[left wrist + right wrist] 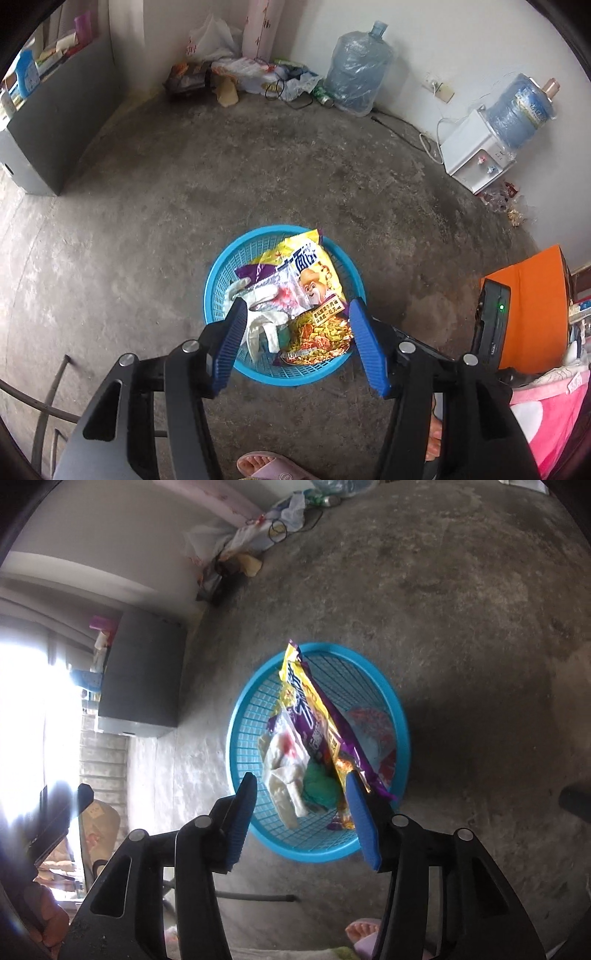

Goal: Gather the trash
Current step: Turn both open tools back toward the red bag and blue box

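A round blue plastic basket point(221, 258) stands on the concrete floor and shows in the right wrist view too point(391, 701). In it lie a yellow and purple noodle wrapper point(314, 273) point(314, 709), crumpled white paper point(264, 325) point(284, 771) and a green wad point(319, 786). My left gripper point(297, 306) is open and empty just above the basket's near rim. My right gripper point(301, 781) is open and empty above the basket, its right finger close beside the wrapper's lower end.
A dark cabinet point(55, 122) stands at the left. Bags and litter point(240, 70) pile in the far corner by a wrapped water jug point(356, 70). A water dispenser point(476, 151) is at the right wall, an orange box point(532, 295) nearer. A slippered foot point(266, 467) is below.
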### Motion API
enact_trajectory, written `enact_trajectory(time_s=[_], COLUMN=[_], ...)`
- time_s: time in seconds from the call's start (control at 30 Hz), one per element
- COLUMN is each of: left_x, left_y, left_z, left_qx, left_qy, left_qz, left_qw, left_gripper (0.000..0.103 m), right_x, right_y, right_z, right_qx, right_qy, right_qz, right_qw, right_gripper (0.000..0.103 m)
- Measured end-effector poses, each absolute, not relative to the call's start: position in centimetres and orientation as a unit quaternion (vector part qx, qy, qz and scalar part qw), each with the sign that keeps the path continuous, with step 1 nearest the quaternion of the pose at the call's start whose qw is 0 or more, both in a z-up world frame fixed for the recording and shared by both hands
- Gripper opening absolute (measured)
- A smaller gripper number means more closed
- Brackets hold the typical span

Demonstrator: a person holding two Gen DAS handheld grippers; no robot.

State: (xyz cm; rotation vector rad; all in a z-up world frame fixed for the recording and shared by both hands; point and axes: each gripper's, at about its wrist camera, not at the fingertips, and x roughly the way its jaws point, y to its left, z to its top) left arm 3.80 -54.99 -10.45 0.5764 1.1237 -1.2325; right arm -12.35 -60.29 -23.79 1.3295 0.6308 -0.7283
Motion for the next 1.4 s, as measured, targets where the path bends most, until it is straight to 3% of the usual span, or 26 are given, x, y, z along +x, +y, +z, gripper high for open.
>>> enact_trajectory(time_s=[0.2, 0.5, 0.77, 1.13, 1.4], left_x=[3.2, 4.4, 7.8, 11.5, 11.8], left_y=[-51.3, -38.3, -24.6, -10.3, -5.7], left_z=[-5.0, 3.4, 8.5, 8.3, 7.3], left_qx=[0.231, 0.203, 0.148, 0.087, 0.075], left_qy=[0.452, 0.379, 0.338, 0.353, 0.366], left_qz=[-0.552, -0.496, -0.357, -0.177, -0.115], left_qw=[0.661, 0.755, 0.858, 0.915, 0.92], left_gripper=[0.059, 0.076, 0.086, 0.093, 0.093], right_x=[-12.0, -6.8, -1.2, 5.4, 7.4], right_y=[-57.5, -50.3, -43.7, -34.6, -30.8], right_z=[-18.4, -8.0, -4.7, -3.0, -2.0], right_qx=[0.554, 0.423, 0.366, 0.271, 0.222], right_qy=[0.262, 0.274, 0.301, 0.364, 0.372], right_qz=[-0.331, -0.272, -0.197, -0.111, -0.068], right_qw=[0.717, 0.82, 0.858, 0.884, 0.899], right_gripper=[0.051, 0.069, 0.081, 0.087, 0.089])
